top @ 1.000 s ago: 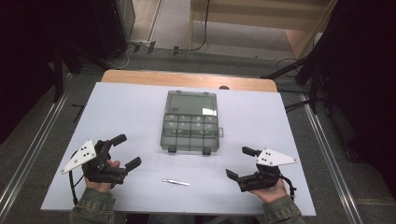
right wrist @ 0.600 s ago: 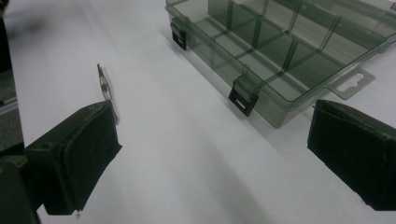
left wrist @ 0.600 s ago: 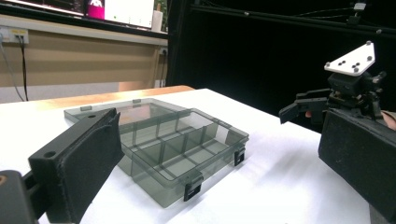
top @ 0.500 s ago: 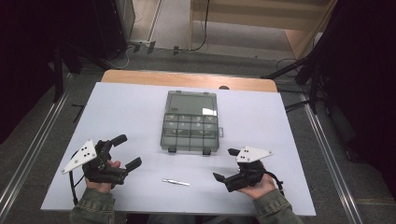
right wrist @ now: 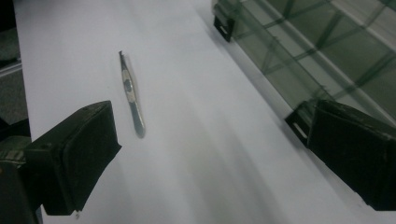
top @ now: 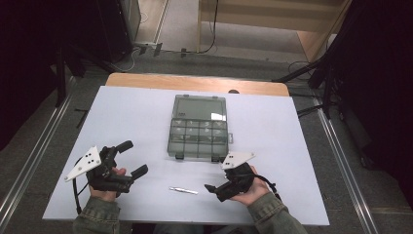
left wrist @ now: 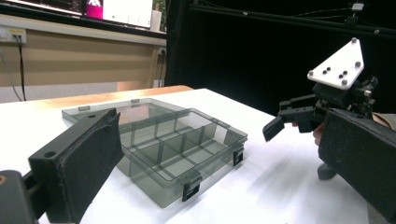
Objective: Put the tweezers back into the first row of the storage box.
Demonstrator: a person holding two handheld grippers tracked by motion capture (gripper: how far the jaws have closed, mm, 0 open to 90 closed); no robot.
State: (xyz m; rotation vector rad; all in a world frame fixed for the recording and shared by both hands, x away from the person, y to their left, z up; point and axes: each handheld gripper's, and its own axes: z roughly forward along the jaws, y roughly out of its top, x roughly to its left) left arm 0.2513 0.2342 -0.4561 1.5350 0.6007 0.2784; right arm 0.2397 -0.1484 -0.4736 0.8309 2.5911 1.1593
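Note:
A smoky clear compartment box [top: 198,127] lies open at the table's middle, its lid flat toward the far side. Slim metal tweezers [top: 183,190] rest on the white table [top: 122,112] in front of it. My right gripper [top: 216,176] hovers just right of the tweezers, open, jaws pointing left. In the right gripper view the tweezers [right wrist: 131,95] lie ahead near the left jaw, and the box [right wrist: 327,51] runs along the right. My left gripper [top: 134,157] is open at the front left, empty. The left gripper view looks across the box [left wrist: 159,144] at the right gripper [left wrist: 300,150].
A wooden strip [top: 195,83] borders the table's far edge. Metal rails [top: 336,146] run along both sides, with dark floor and cables beyond. Bare white surface lies to the left and right of the box.
My right gripper has moved left along the front of the table and turned its jaws toward the tweezers. The left gripper, box and tweezers have stayed put.

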